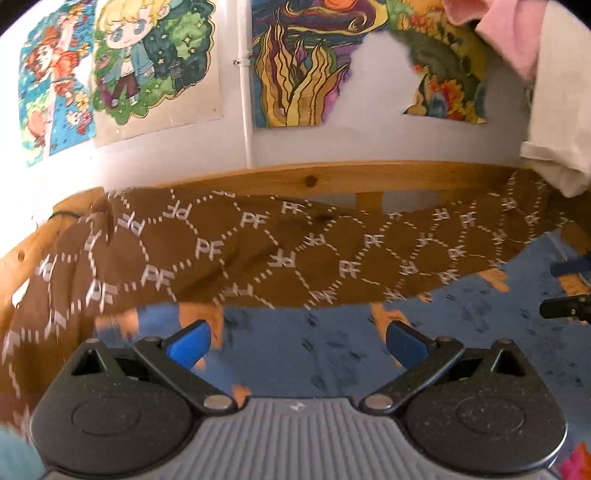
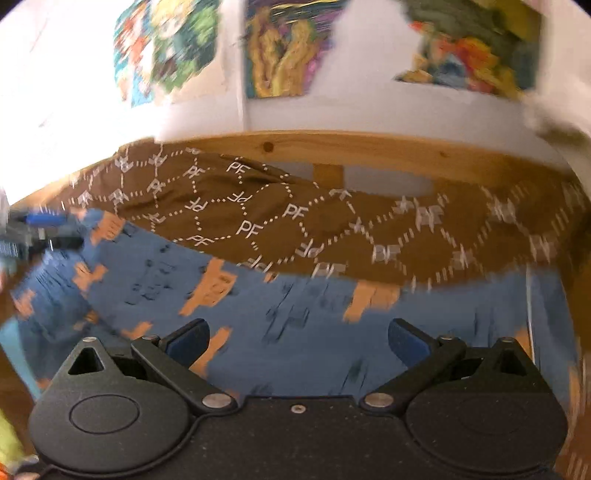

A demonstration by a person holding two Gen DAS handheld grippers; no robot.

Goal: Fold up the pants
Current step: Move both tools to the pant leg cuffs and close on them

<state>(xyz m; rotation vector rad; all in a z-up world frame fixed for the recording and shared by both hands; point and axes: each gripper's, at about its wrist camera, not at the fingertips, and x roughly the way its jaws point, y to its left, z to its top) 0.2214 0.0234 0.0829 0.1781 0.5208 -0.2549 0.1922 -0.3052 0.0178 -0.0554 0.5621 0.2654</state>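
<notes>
The brown pants (image 1: pixel 258 254) with a white "PF" lattice print lie stretched across the far side of the bed, along the wooden rail. They also show in the right wrist view (image 2: pixel 295 221). My left gripper (image 1: pixel 295 341) is open and empty, over the blue bedsheet short of the pants' near edge. My right gripper (image 2: pixel 297 341) is open and empty, also short of the pants. The right gripper's tip shows at the right edge of the left wrist view (image 1: pixel 565 308). The left gripper shows blurred at the left edge of the right wrist view (image 2: pixel 40 229).
A blue bedsheet (image 1: pixel 332 350) with orange patches covers the bed. A wooden bed rail (image 1: pixel 314 181) runs behind the pants. A wall with colourful drawings (image 1: pixel 295 62) stands beyond. White cloth (image 1: pixel 561 147) and pink cloth (image 1: pixel 513 33) hang at the upper right.
</notes>
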